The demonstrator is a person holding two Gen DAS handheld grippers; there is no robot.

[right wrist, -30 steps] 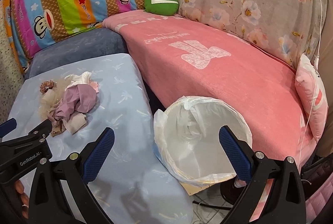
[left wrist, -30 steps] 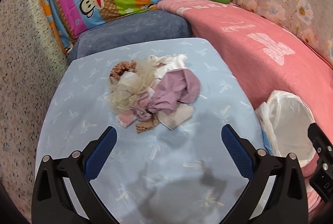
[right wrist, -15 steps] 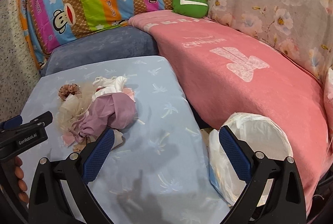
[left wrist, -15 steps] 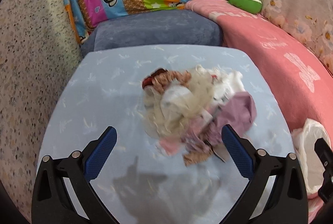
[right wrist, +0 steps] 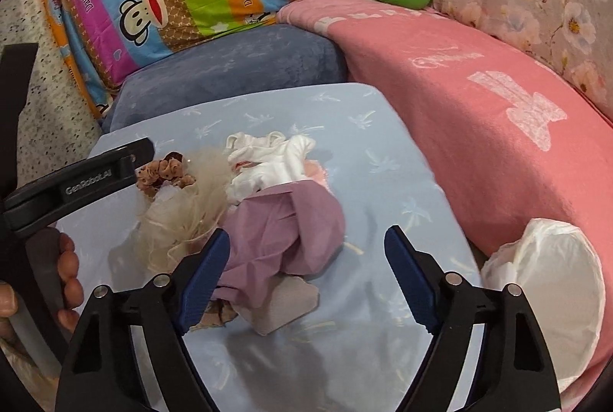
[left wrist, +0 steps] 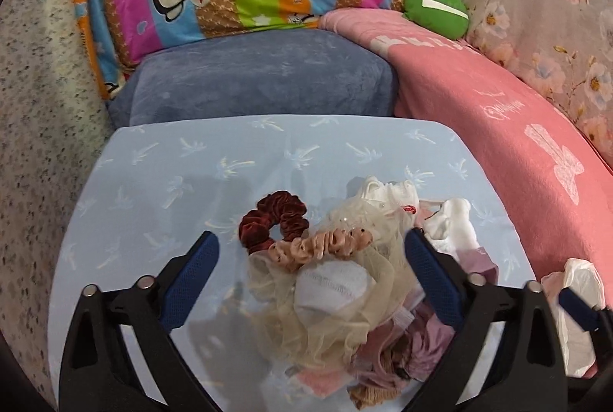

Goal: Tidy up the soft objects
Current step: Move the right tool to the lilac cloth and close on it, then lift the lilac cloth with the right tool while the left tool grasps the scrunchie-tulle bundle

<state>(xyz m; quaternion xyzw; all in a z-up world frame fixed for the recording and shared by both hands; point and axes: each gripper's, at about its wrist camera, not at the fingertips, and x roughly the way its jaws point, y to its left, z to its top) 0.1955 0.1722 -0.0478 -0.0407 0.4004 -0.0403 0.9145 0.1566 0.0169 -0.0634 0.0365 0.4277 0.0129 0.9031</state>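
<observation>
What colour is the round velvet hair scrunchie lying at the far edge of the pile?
Dark maroon red velvet scrunchie, clearest in the left wrist view.

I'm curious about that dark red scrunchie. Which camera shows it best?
The left wrist view: the dark red scrunchie lies in full sight as a ring. The right wrist view shows only a dark sliver behind the pink scrunchie.

Both tools point forward and downward with jaws spread wide and nothing between the pads: the left gripper (left wrist: 310, 272) is low near the front edge, its handle wrapped by the person's hand (right wrist: 46, 281), while the right gripper (right wrist: 306, 268) hangs just beside it.
</observation>
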